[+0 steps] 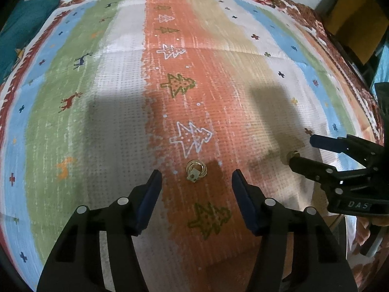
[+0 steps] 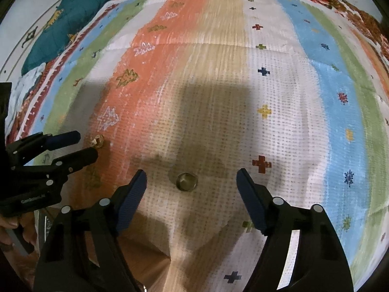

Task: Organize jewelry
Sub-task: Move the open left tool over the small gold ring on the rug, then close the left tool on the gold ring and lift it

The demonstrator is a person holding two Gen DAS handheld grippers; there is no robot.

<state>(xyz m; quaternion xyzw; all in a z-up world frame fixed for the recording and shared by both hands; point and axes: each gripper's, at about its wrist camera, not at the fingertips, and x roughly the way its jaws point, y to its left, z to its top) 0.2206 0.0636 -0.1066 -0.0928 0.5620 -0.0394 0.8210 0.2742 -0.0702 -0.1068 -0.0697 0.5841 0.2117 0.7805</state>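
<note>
On the striped cloth (image 1: 116, 77) that covers the surface, two small gold pieces lie well apart. Between the left gripper (image 1: 196, 178)'s fingers (image 1: 152, 189), toward twelve o'clock from their tips, sits a cluster of thin gold rings (image 1: 196, 169) with a small square tag, on the orange stripe just below a white tree print. The fingers stand moderately wide on either side of it, touching nothing.

Ahead of the right gripper (image 2: 191, 183), on the white stripe, lies a broad gold band (image 2: 186, 181), flat on its side with its hollow facing up. These fingers (image 2: 250, 194) also stand fairly wide, clear of the band. From the right wrist view the ring cluster (image 2: 97, 141) shows at about nine o'clock, just beyond the left gripper's tips (image 2: 73, 147).

Both pieces are likely very light, hard and smooth, so they should skid or flip if a pad meets them off-centre. The cluster looks like loose wire loops joined at the tag; it may shift shape under pressure, so a hold across the loops' full width, low against the cloth, seems safest. The band is stiff and should take a firm pinch across its outer wall, at three and nine o'clock of its rim. The soft, textured cloth may give a little under the tips, which helps them get beneath the metal, though it could snag.
</note>
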